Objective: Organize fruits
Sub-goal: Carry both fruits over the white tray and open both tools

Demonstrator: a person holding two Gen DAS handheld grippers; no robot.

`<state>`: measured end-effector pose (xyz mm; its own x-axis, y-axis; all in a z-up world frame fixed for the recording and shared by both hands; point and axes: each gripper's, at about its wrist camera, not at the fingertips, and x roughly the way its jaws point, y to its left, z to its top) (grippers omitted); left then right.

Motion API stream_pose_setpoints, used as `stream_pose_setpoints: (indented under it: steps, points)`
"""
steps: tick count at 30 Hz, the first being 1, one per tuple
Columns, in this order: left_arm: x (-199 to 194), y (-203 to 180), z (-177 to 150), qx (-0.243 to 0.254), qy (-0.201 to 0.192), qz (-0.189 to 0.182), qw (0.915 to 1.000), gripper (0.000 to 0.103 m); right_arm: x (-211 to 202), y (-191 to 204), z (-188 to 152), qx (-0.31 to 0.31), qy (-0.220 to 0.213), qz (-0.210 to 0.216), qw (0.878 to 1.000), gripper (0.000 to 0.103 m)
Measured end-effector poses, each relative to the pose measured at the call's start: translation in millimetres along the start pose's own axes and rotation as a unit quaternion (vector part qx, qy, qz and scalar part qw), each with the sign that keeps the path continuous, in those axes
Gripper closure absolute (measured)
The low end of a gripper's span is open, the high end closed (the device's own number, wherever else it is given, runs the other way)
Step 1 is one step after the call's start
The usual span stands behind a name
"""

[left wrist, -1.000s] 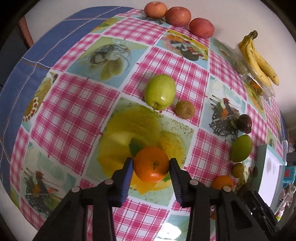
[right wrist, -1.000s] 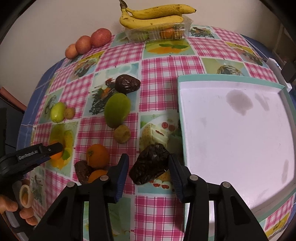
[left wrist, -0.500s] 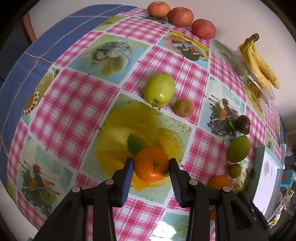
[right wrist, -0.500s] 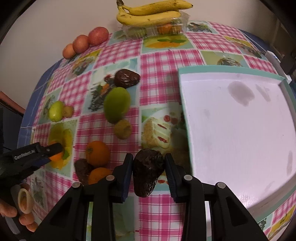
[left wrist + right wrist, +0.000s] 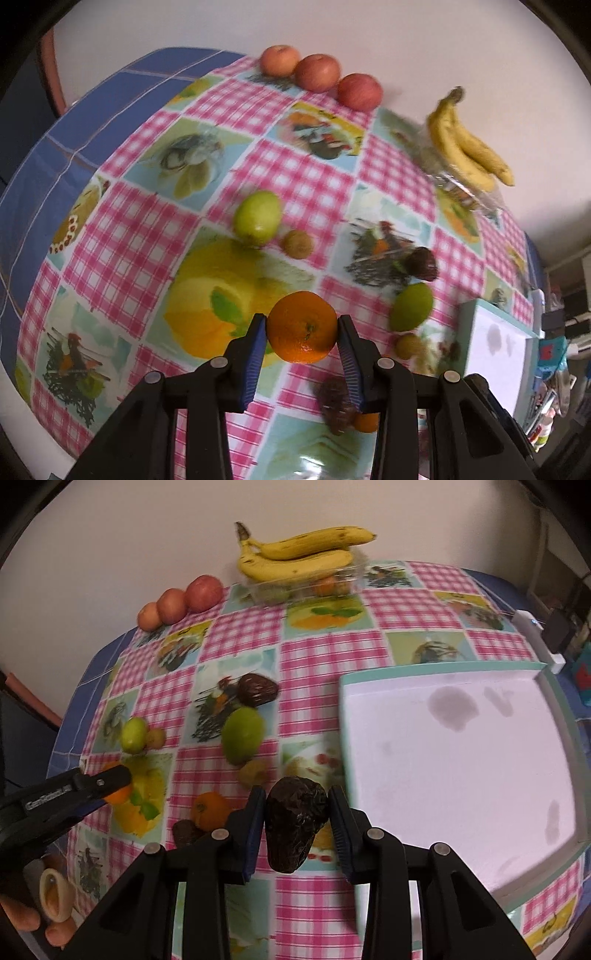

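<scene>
My left gripper [image 5: 301, 325] is shut on an orange [image 5: 302, 328] and holds it above the checked tablecloth. In the right wrist view the same orange [image 5: 118, 794] shows behind the left gripper's finger. My right gripper [image 5: 296, 805] is shut on a dark wrinkled avocado [image 5: 295, 827], lifted just left of the white tray [image 5: 461, 775] with a teal rim, which has nothing in it. On the cloth lie a green apple [image 5: 257, 218], a kiwi [image 5: 297, 243], another dark avocado [image 5: 256, 695], a green fruit [image 5: 243, 734] and a second orange [image 5: 210, 810].
Bananas [image 5: 299, 559] rest on a clear plastic box at the far edge by the wall. Three red apples [image 5: 317, 72] line the wall. A dark fruit [image 5: 186, 832] sits by the second orange. A person's hand [image 5: 22, 912] holds the left gripper. Clutter stands beyond the tray's right side.
The right gripper closed on the dark avocado and lifted it toward the tray's edge. The left gripper tightened on the orange and raised it off the cloth.
</scene>
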<state>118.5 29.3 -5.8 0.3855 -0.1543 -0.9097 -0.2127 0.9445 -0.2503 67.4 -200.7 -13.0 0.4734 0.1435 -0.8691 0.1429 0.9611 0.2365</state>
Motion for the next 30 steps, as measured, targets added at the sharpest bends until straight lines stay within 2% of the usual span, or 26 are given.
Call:
stream_pose_setpoints:
  steps: [3, 8, 15, 22, 25, 30]
  points:
    - [-5, -14, -5, 0.011, -0.004, -0.012, 0.9999, 0.062, -7, -17, 5, 0.019, -0.006, -0.005, 1.0, 0.067]
    - [-11, -47, -16, 0.047, -0.011, -0.023, 0.9985, 0.062, -19, -45, 13, 0.037, -0.025, -0.045, 0.998, 0.067]
    - [-3, -96, -34, 0.096, -0.005, -0.05, 0.9942, 0.062, -27, -104, 17, 0.093, -0.04, -0.068, 0.993, 0.067]
    - [1, -162, -57, 0.177, -0.01, -0.095, 0.9796, 0.062, -31, -151, 22, 0.13, -0.054, -0.082, 0.987, 0.067]
    - [10, -184, -65, 0.208, -0.009, -0.099, 0.973, 0.062, -27, -164, 23, 0.139, -0.053, -0.081, 0.985, 0.067]
    - [36, -211, -72, 0.237, -0.001, -0.094, 0.9669, 0.062, -18, -178, 27, 0.146, -0.047, -0.089, 0.984, 0.067]
